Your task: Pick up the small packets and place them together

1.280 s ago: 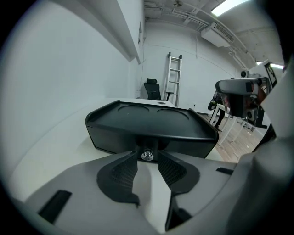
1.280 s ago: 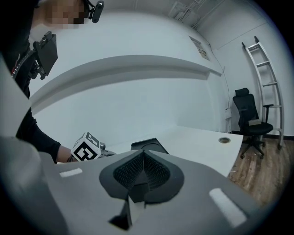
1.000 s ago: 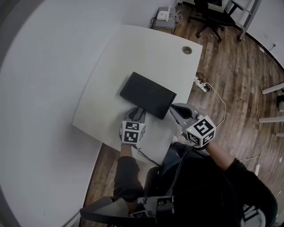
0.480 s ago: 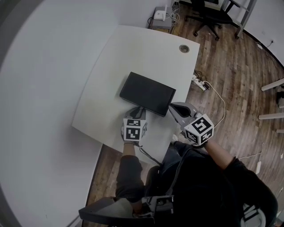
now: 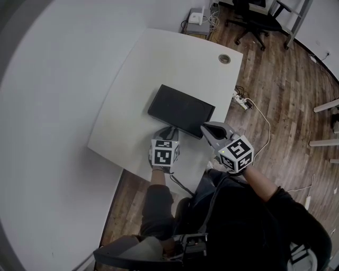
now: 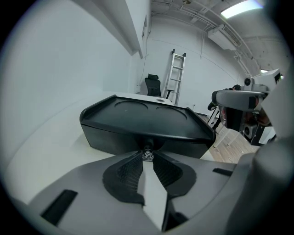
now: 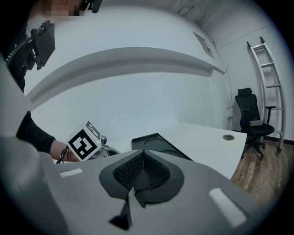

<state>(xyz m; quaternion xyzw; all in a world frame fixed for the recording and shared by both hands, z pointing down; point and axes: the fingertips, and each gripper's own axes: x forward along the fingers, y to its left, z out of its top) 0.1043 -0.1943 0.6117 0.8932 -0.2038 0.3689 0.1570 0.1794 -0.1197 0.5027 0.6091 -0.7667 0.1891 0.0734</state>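
The left gripper (image 5: 167, 133) has just been closing and now pinches a small packet (image 6: 148, 155) at its tips. The packet sits low on the table (image 5: 159, 58), just under the near rim of the black tray (image 5: 181, 110). The tray lies straight ahead, its long side across the gripper's line. The right gripper (image 5: 206, 128), jaws together and empty, hovers by the tray's near right corner.

Cool, even indoor light falls bright on the white worktop (image 5: 175, 58); shadows are soft and faint. A ceiling strip light (image 6: 241, 8) glares. Fisheye bending and dark vignetting ring every view. The left hand-held gripper (image 6: 148, 155) looks slightly soft near the lens.
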